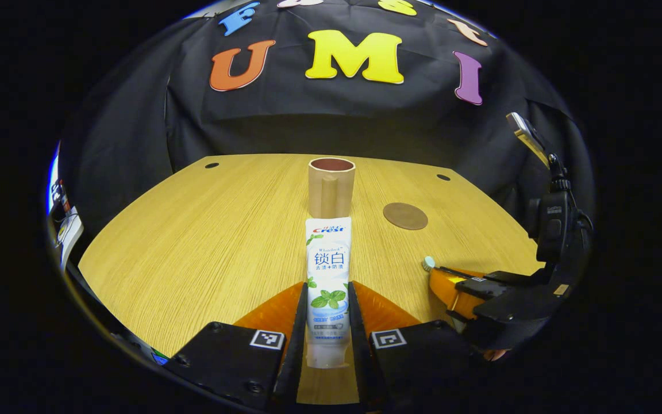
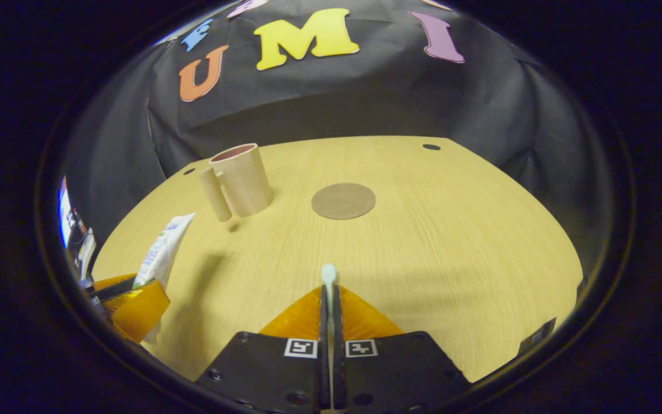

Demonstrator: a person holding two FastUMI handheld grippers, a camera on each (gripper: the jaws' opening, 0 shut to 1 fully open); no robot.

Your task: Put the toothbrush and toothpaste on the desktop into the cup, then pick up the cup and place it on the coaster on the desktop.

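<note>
Two claws are each clenched on one item above the wooden surface (image 1: 193, 230). In the left gripper view, the left claw (image 1: 327, 322) grips the toothpaste (image 1: 328, 276) between both fingers, the tube pointing toward twelve o'clock at the cup (image 1: 331, 187), which stands upright with its handle facing the camera. The round coaster (image 1: 405, 216) lies flat at about two o'clock from the tube, near the cup but apart from it. The right claw (image 1: 451, 282) appears at three o'clock.

In the right gripper view, the right claw (image 2: 328, 310) pinches the toothbrush (image 2: 328, 276), its head poking out toward twelve o'clock. The coaster (image 2: 343, 200) lies beyond it; the cup (image 2: 242, 179) stands at eleven o'clock, and the toothpaste (image 2: 164, 250) at nine o'clock.
</note>
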